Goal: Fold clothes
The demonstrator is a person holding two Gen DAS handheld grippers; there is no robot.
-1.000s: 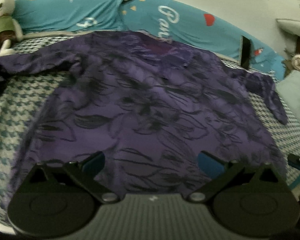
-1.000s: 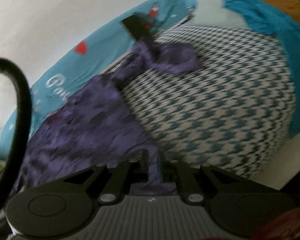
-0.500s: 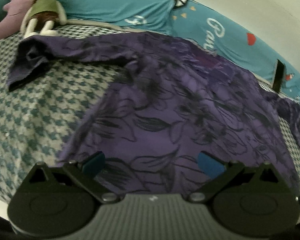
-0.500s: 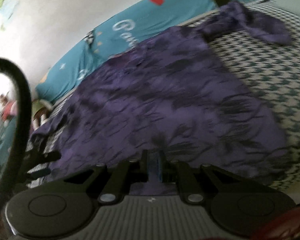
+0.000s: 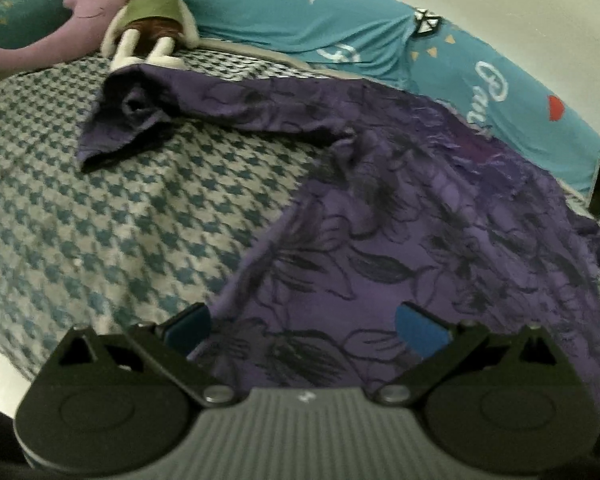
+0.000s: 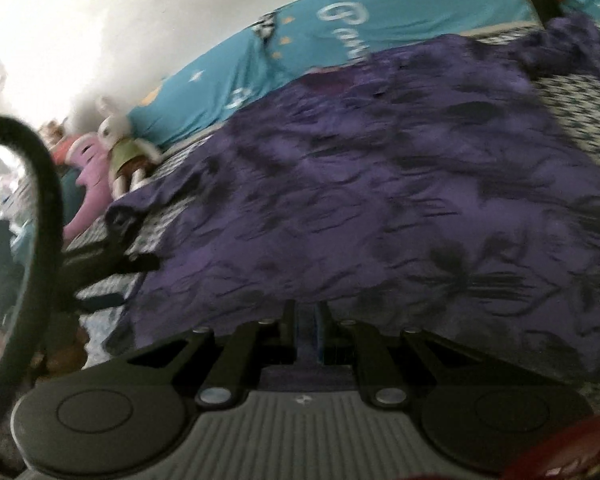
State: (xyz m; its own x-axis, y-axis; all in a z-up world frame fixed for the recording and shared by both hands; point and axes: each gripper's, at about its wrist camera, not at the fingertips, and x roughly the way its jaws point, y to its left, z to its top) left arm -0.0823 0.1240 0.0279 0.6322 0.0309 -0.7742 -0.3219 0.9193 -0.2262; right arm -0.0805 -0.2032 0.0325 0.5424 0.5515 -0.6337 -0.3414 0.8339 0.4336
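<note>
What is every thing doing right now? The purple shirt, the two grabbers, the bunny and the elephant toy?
Purple shirt: spread flat on the bed, wrinkled, not folded yet.
Shirt sleeve: stretched out sideways, cuff crumpled.
Left hand-held gripper: open, holding nothing, over the shirt's near edge.
Right hand-held gripper: shut on the shirt's hem.
Bunny toy: lying on its back near the pillow.
Purple elephant toy: lying beside the bunny.

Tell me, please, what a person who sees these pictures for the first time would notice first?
First, the big purple shirt with dark flowers, spread flat across the checked bedcover. Next, the white rabbit toy and the purple plush at the far left, by the teal pillow. The right gripper is shut on the shirt's hem; the left gripper is open.
</note>
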